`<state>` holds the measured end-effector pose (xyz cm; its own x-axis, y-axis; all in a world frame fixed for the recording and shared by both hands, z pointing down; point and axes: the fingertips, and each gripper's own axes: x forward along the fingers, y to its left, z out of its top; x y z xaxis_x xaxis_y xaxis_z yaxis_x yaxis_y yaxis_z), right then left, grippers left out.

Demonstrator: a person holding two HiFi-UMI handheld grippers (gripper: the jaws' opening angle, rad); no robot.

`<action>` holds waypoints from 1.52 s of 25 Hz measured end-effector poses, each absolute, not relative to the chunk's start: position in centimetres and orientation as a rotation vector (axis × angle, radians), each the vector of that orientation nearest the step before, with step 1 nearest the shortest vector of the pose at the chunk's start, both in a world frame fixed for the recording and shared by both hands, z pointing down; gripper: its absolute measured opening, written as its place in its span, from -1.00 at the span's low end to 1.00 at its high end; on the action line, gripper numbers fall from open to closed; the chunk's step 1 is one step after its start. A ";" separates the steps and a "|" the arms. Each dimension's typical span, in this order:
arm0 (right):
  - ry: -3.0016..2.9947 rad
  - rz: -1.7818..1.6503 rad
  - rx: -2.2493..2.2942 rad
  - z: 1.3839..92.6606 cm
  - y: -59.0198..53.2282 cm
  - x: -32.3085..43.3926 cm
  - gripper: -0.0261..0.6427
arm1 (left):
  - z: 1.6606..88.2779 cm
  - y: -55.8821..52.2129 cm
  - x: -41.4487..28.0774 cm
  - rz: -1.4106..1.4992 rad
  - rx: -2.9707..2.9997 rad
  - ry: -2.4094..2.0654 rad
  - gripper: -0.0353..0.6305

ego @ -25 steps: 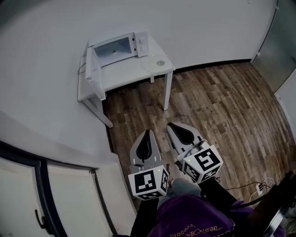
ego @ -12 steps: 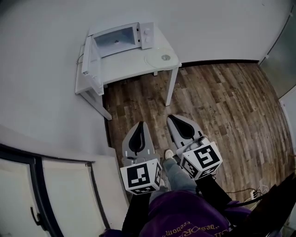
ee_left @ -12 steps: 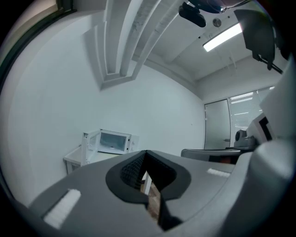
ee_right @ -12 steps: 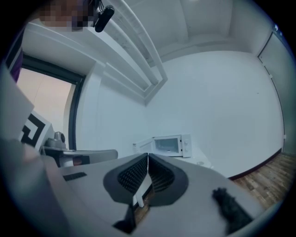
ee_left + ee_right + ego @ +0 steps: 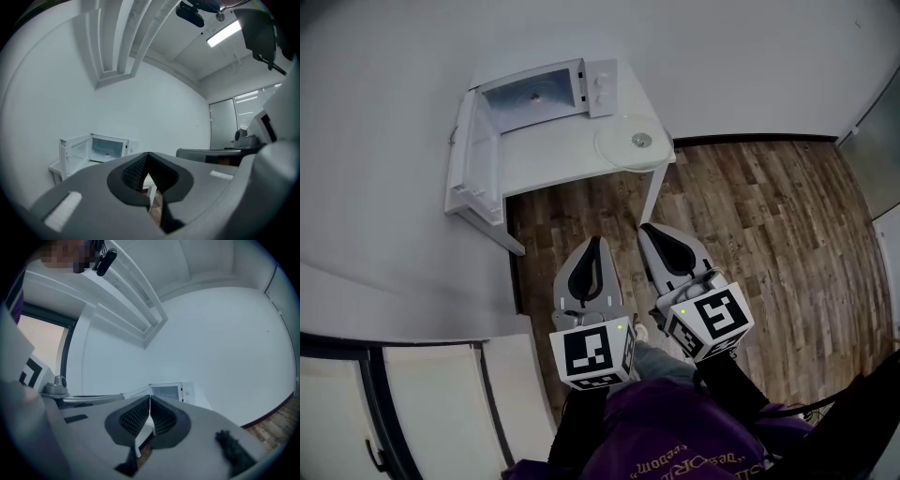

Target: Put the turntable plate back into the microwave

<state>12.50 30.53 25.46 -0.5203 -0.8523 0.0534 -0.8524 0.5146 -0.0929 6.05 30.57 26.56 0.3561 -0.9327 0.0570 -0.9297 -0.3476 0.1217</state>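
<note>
A white microwave (image 5: 546,89) stands at the back of a small white table (image 5: 534,164), its door (image 5: 463,150) swung open to the left. The clear round turntable plate (image 5: 630,142) lies on the table's right end, in front of the control panel. Both grippers hang over the wood floor, well short of the table. My left gripper (image 5: 597,246) is shut with nothing in it, and my right gripper (image 5: 650,230) is shut and empty too. In the left gripper view the microwave (image 5: 107,147) shows far ahead with its cavity open; in the right gripper view the microwave (image 5: 169,391) sits just above the jaws.
White walls meet behind the table. A low white ledge (image 5: 412,323) runs along the left, with cabinets (image 5: 441,403) below it. Dark wood floor (image 5: 750,225) spreads to the right, where a dark skirting board (image 5: 750,141) lines the wall. The person's purple sleeve (image 5: 666,441) is at the bottom.
Table and microwave have slid lower and grown larger in the head view as the person walks toward them. Both grippers stay shut and side by side.
</note>
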 end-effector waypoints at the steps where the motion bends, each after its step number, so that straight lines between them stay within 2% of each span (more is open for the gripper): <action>1: -2.738 0.172 1.523 25.6 29.6 12.5 -0.89 | 26.6 29.7 6.0 -0.035 2.465 -1.724 -0.88; 16: -2.747 0.242 1.345 28.9 18.7 10.4 -0.89 | 29.3 19.2 3.3 0.012 2.328 -1.853 -0.88; 29: -2.710 0.213 1.415 28.6 3.3 5.8 -0.89 | 27.9 3.3 -0.1 -0.030 2.422 -1.773 -0.88; 38: -2.657 0.252 1.467 29.6 -3.5 4.0 -0.89 | 29.2 -3.5 -1.6 0.002 2.444 -1.696 -0.88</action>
